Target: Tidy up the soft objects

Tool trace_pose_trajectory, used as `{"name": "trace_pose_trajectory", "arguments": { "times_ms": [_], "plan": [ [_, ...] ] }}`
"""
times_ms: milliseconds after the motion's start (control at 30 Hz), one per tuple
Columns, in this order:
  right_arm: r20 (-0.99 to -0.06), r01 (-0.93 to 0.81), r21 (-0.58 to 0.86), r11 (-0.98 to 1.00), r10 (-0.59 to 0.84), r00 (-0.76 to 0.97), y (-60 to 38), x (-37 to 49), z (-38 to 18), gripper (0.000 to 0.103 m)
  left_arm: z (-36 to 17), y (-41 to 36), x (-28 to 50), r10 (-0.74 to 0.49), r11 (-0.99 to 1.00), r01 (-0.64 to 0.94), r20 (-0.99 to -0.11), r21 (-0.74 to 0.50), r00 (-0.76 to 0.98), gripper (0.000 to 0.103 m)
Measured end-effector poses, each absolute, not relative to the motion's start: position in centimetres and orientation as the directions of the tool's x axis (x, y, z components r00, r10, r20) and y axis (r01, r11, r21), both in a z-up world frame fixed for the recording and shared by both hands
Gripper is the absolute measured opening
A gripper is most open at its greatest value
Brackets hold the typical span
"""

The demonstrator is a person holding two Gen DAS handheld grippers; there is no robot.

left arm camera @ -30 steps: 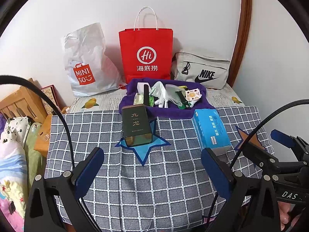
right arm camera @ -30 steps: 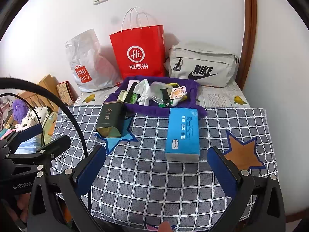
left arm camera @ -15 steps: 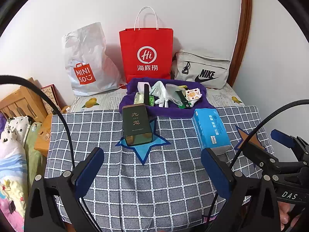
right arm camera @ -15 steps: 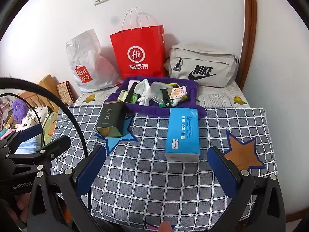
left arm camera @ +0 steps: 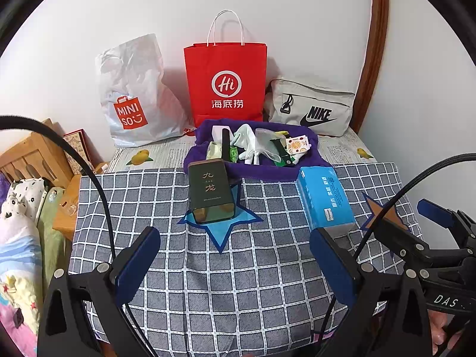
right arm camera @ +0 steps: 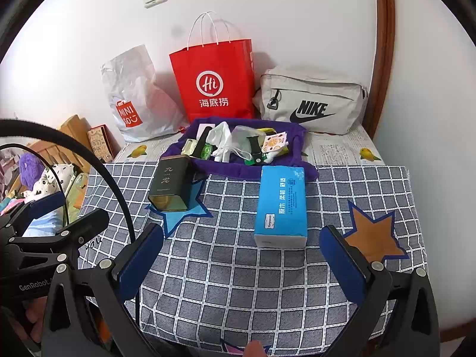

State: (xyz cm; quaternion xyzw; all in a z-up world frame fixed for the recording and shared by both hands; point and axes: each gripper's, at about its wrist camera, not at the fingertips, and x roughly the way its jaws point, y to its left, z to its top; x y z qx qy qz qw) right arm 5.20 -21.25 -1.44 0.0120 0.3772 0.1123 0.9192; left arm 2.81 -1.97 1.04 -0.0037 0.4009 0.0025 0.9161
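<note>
A blue tissue pack (left arm camera: pixel 325 198) (right arm camera: pixel 281 202) lies on the checked cloth (left arm camera: pixel 238 267) (right arm camera: pixel 238 267), right of a dark green tin (left arm camera: pixel 209 189) (right arm camera: pixel 170 182) that rests on a blue star patch. Behind them a purple tray (left arm camera: pixel 208 165) (right arm camera: pixel 232 169) holds white gloves, a clear bag, sachets and other small items. My left gripper (left arm camera: pixel 235 264) is open, low over the cloth in front of the tin. My right gripper (right arm camera: pixel 242 263) is open too, just short of the tissue pack. Both are empty.
A white Miniso bag (left arm camera: pixel 134 95), a red paper bag (left arm camera: pixel 226 83) and a grey Nike pouch (left arm camera: pixel 312 107) stand against the back wall. An orange star patch (right arm camera: pixel 374 235) marks the cloth's right side. Wooden furniture and bedding (left arm camera: pixel 20 208) lie off the left edge.
</note>
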Motion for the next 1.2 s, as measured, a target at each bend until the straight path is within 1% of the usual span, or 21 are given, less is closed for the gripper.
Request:
{"name": "trace_pose_trajectory", "arguments": {
  "times_ms": [1067, 1200],
  "plan": [
    [-0.691, -0.197, 0.103, 0.975, 0.212, 0.691, -21.23, 5.11, -1.40, 0.103, 0.99, -2.03, 2.58, 0.006, 1.000, -0.011, -0.734, -0.003, 0.679, 0.101],
    [-0.692, -0.197, 0.106, 0.975, 0.214, 0.690, -21.20, 5.12, -1.38, 0.103, 0.99, -2.16, 2.33, 0.011, 1.000, -0.010, -0.723, 0.006, 0.691, 0.101]
  ]
}}
